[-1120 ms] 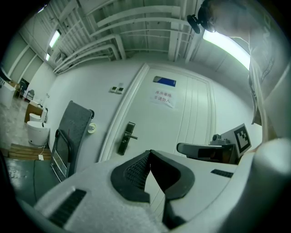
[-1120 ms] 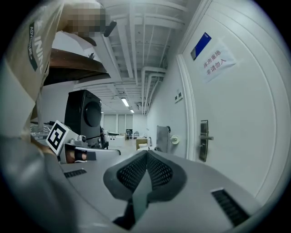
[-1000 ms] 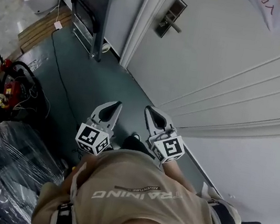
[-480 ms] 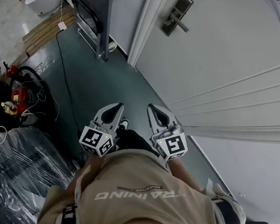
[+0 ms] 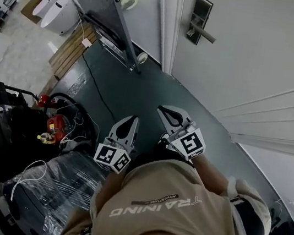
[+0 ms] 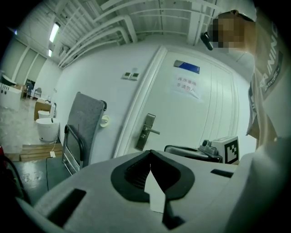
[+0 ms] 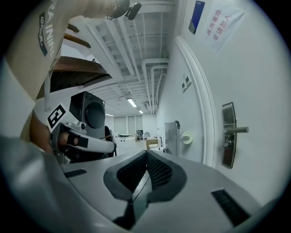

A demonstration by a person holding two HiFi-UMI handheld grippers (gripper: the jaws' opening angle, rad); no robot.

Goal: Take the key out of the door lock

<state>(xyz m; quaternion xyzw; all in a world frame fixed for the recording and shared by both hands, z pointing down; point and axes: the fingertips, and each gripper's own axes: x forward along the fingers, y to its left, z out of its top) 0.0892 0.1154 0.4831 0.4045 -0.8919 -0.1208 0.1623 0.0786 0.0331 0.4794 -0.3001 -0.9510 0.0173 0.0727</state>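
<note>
Well short of door lock [image 5: 200, 18], left gripper [image 5: 131, 119], right gripper [image 5: 163, 111]: jaws together.

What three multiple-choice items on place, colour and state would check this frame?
1. Where is the lock plate? A on the door, beyond the left tongs and right tongs; B on the floor; C between tongs.
2. What colour is the door? A red; B white; C black.
3. How do the left tongs stand? A wide apart; B shut on a key; C shut, empty.
Key: A, head view shows it there; B, its panels are white; C, tips meet, nothing between.
</note>
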